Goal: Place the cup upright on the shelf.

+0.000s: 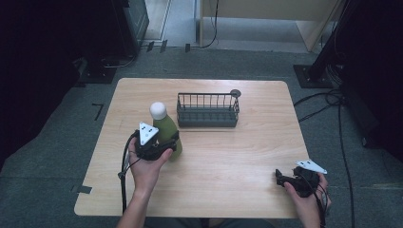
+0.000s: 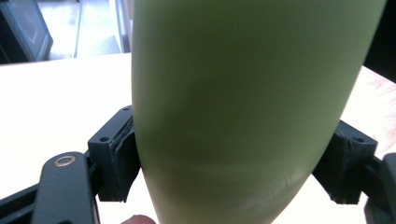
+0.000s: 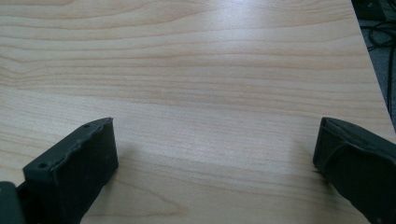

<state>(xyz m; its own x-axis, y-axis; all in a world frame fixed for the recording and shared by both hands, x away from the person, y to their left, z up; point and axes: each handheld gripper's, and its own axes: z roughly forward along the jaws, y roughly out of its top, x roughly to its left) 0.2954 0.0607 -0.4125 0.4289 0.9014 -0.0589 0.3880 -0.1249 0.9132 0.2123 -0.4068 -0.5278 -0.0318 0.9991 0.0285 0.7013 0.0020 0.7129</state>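
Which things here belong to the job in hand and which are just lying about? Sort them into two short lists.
In the job:
- tall green bottle with a white cap, clamped low on its body
- left gripper, shut on the bottle

Lying about:
- dark wire basket, behind the bottle
- small round grey disc, by the basket's far corner
- right gripper, open over bare wooden table

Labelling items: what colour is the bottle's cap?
White, on the green bottle; its cap shows best in the high view.

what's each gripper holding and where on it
The left gripper is clamped on the green bottle around its lower body; the right gripper holds nothing.
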